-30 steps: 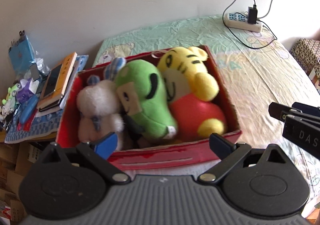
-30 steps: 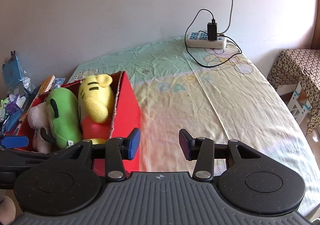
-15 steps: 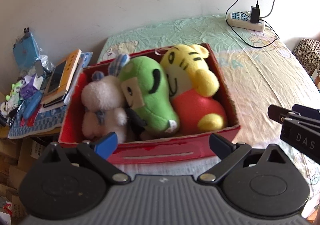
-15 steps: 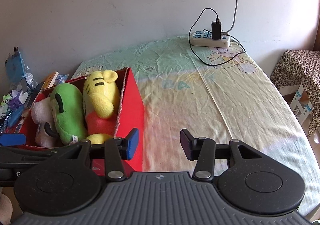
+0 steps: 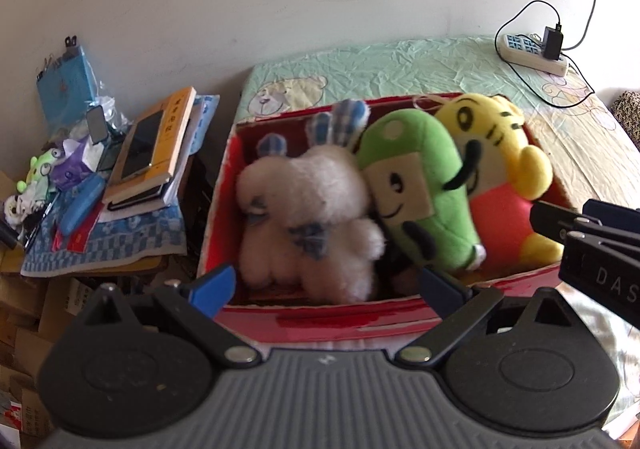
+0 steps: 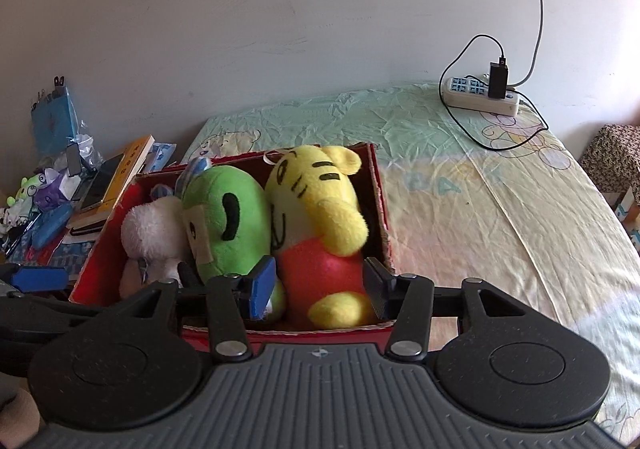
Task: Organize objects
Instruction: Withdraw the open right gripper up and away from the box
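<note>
1. Standing at the foot of the bed (image 6: pixel 460 209), I see a red box (image 5: pixel 320 319) on the sheet by its left edge, with three plush toys packed side by side inside it.
2. Counted: one white plush (image 5: pixel 308 217) on the left, one green plush (image 5: pixel 424 189) in the middle, one yellow tiger plush (image 6: pixel 320 217) on the right. One box, two grippers.
3. The left gripper (image 5: pixel 326 285) hangs over the near wall of the box, jaws spread wide and holding nothing, roughly in front of the white toy.
4. The right gripper (image 6: pixel 318 285) sits over the tiger's red belly, jaws parted at a middling width, also empty; whether its pads touch the fabric I cannot tell.
5. These toys look light and soft, so they should squash under a pinch without harm. They seem wedged together, so lifting one may drag its neighbour.
6. I would take the tiger by its fat belly or an arm, the white one by its rounded body; thin ears would likely slip.
7. The cardboard box looks stiff enough to grip by its rim, though it may flex.
8. Off the bed to the left is a cluttered side table (image 5: pixel 100 257) with books (image 5: pixel 160 145); one power strip (image 6: pixel 480 97) lies at the bed's far corner.
</note>
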The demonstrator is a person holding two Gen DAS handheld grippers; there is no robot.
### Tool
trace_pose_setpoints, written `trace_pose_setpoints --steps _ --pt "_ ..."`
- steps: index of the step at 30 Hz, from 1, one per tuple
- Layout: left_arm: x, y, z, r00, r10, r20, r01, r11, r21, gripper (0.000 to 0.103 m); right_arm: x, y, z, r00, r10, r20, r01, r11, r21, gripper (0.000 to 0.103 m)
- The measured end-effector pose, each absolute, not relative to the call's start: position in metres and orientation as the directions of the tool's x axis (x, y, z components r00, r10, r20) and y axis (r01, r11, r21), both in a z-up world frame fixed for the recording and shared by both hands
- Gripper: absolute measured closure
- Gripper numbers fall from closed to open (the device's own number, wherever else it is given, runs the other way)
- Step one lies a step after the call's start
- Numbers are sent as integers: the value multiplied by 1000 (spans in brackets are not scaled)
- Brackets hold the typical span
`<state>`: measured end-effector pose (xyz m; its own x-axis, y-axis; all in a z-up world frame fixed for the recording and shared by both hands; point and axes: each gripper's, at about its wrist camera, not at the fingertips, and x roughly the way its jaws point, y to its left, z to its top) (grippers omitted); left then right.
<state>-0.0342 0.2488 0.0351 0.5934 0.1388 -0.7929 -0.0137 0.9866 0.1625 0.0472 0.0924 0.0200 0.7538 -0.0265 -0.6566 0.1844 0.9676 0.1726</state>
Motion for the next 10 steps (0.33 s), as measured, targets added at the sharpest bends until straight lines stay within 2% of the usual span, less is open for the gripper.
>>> trace_pose_setpoints --steps 3,10 --pt "-30 259 33 597 123 -793 -8 989 147 4 55 101 20 753 -38 -657 187 969 159 48" --pt "-20 269 33 614 82 -785 8 994 111 6 64 108 22 752 -76 -655 212 968 131 48"
